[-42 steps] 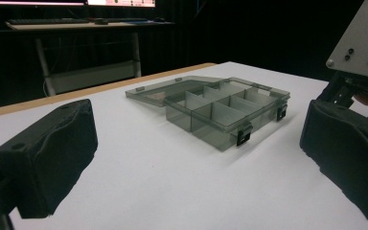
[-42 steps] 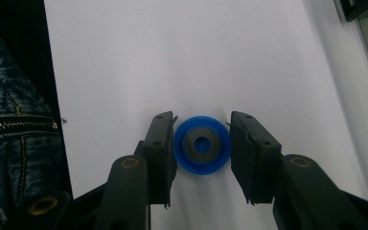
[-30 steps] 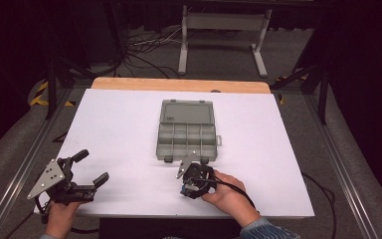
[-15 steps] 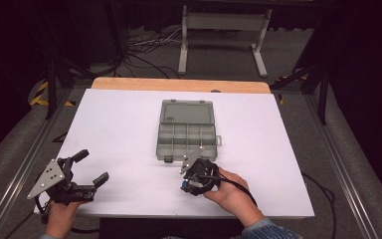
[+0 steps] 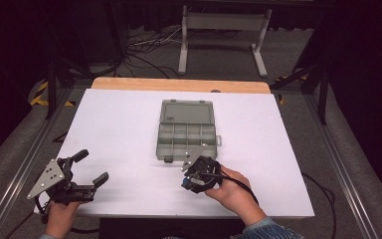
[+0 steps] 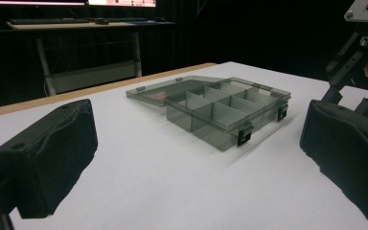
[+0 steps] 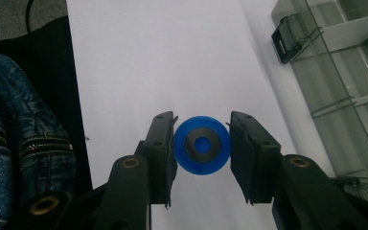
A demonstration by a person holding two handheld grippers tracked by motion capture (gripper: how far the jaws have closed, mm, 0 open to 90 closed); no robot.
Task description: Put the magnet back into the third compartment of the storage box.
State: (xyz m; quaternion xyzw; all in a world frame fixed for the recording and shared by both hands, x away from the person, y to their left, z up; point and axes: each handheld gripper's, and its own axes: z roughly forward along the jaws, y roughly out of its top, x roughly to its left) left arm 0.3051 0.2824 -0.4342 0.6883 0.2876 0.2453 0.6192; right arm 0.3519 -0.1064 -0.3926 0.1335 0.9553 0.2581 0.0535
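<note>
On the white table, the grey compartment box lies open and looks empty, so the sorting seems barely begun. Just near of its near right corner, the right gripper points down, clamping a blue disc not yet placed. The left gripper rests near left, jaws spread and empty.

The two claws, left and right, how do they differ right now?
The left claw stands wide open with nothing between its pads, low over the bare white table; the right claw is shut on a blue disc. The left sits apart from the open grey organizer box; the right is just beside its front edge. Both have black padded jaws.
</note>
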